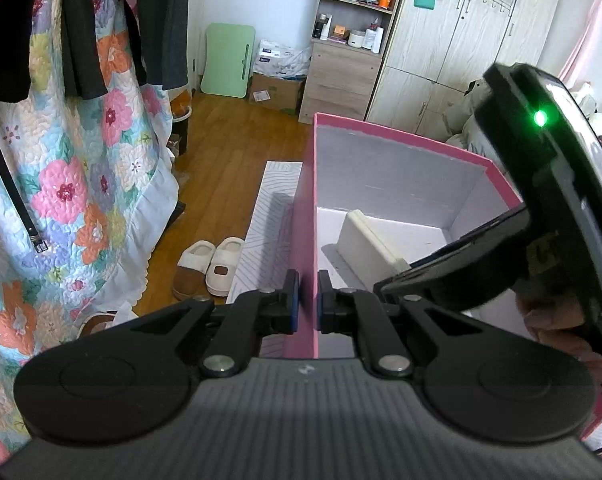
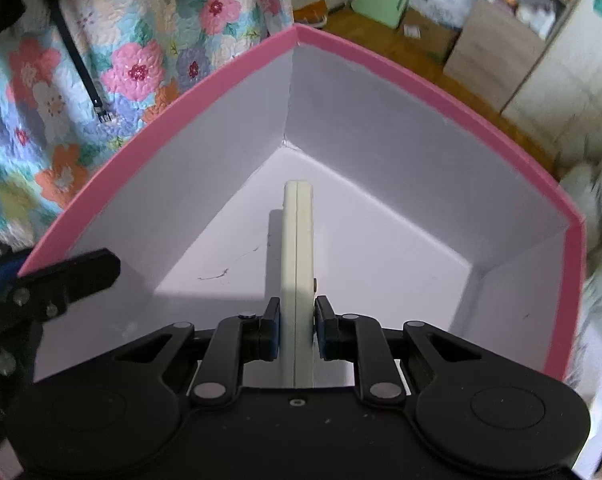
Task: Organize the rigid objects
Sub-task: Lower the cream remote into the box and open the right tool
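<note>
At far left in the left wrist view a floral quilt hangs down with dark clothes and a black belt over it, and a pair of slippers sits on the wooden floor beside a pale mat. Next comes the left hand-held gripper, clenched on the left wall of the pink box, one blue pad outside the wall and one inside. Within the box, on its white bottom, lies a cream flat case, its near end reached by the right hand-held gripper, which enters from the right with a green light lit on its body. In the right wrist view, the left hand-held gripper shows at the box's left rim; the pink box fills the middle, and the right hand-held gripper is grasping the cream flat case on edge, its far end pointing toward the box's far corner. Shelves and a wardrobe stand beyond.
</note>
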The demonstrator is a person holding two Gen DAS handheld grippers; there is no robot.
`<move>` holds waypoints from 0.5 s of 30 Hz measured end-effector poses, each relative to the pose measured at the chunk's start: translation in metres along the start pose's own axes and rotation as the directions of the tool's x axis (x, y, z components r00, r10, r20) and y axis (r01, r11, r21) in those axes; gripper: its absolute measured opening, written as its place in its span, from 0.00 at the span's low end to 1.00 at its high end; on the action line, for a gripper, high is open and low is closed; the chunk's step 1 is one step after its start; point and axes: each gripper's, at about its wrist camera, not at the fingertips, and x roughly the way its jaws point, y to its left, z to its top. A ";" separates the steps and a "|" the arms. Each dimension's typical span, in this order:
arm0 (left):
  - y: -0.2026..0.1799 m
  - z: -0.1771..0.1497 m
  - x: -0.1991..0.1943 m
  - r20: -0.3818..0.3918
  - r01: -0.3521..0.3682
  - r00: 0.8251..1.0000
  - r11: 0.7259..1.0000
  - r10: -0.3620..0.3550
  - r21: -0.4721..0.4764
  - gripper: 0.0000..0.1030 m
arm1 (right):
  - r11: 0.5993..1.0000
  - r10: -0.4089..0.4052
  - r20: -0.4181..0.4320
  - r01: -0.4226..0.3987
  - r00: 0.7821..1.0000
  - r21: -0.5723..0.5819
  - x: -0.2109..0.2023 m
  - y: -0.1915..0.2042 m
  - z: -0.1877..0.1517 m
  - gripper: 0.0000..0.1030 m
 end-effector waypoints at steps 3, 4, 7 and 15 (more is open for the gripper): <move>-0.001 0.000 -0.001 -0.002 -0.003 1.000 1.000 0.003 -0.004 0.07 | 0.996 0.045 -0.019 -0.043 0.999 0.080 0.005 -0.008 0.007 0.23; -0.002 0.000 -0.001 -0.001 -0.005 1.000 1.000 0.005 0.000 0.07 | 0.992 0.063 -0.020 -0.060 0.998 0.113 0.006 -0.013 0.007 0.24; -0.002 0.000 -0.001 -0.001 -0.004 1.000 1.000 0.004 -0.004 0.07 | 0.974 0.105 -0.028 -0.097 0.994 0.206 0.005 -0.025 0.003 0.25; 0.000 0.001 -0.001 -0.002 -0.006 1.000 1.000 0.006 -0.003 0.07 | 0.978 0.130 0.000 -0.128 0.992 0.163 -0.011 -0.010 -0.003 0.27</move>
